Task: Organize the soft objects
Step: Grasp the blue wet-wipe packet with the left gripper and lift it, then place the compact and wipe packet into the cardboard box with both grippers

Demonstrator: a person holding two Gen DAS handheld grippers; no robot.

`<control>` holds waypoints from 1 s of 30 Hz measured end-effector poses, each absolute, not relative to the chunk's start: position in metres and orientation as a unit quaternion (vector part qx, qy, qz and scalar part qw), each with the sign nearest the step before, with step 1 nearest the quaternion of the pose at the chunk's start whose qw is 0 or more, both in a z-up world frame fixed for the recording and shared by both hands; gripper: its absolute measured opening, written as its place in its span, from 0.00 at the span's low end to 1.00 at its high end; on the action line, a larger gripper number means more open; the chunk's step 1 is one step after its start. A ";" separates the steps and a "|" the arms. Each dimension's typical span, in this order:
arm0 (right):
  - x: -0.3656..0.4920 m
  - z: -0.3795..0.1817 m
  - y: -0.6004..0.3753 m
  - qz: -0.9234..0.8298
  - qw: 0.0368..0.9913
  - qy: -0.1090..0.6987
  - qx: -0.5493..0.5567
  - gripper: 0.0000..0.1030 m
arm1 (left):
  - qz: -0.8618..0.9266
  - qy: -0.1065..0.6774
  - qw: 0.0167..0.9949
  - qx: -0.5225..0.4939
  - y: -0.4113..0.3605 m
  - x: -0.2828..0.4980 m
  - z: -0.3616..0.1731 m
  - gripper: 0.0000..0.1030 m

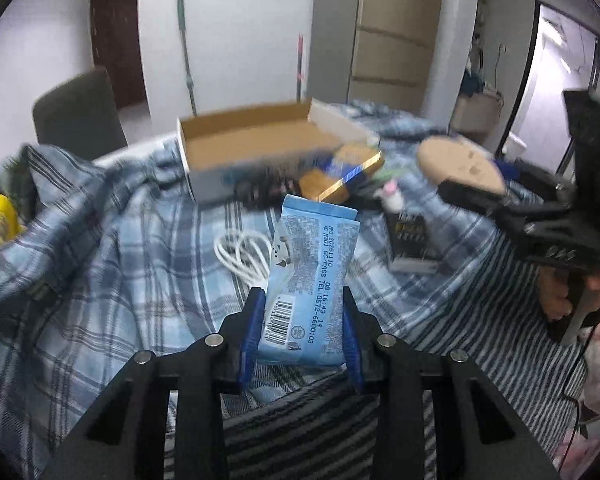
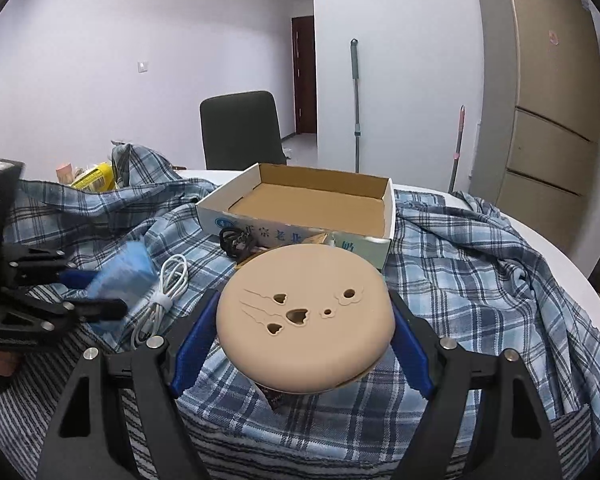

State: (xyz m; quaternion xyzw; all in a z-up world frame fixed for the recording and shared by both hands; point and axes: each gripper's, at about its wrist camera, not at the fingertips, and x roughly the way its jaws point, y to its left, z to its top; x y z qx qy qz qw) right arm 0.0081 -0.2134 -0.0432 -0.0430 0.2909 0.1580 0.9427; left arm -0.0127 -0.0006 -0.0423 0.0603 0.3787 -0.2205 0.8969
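Left gripper (image 1: 302,334) pinching blue tissue packet (image 1: 312,276) above plaid cloth (image 1: 112,264), right gripper (image 2: 304,344) clamped on tan round cushion (image 2: 305,314) near empty cardboard box (image 2: 316,204), white cable (image 2: 160,300) between grippers.

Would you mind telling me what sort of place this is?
Probably a room in a flat or home: a fridge stands by the wall, a mop leans nearby, and a chair sits behind a table draped with shirts.
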 end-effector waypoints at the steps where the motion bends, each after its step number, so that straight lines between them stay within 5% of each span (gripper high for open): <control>1: 0.007 -0.042 -0.214 0.157 0.944 0.287 -0.043 0.77 | -0.216 0.363 0.904 0.061 -0.001 -0.018 -0.036 0.37; 8: -0.005 -0.017 -0.214 0.160 0.948 0.276 -0.021 0.77 | -0.173 0.254 0.951 0.039 -0.002 -0.052 0.009 0.37; 20: 0.010 0.090 -0.201 0.133 0.983 0.124 -0.028 0.77 | -0.150 0.136 0.979 -0.014 -0.011 -0.009 0.093 0.37; 30: 0.059 0.112 -0.177 0.115 0.989 0.078 -0.055 0.77 | -0.142 0.118 0.982 -0.042 -0.010 0.070 0.127 0.37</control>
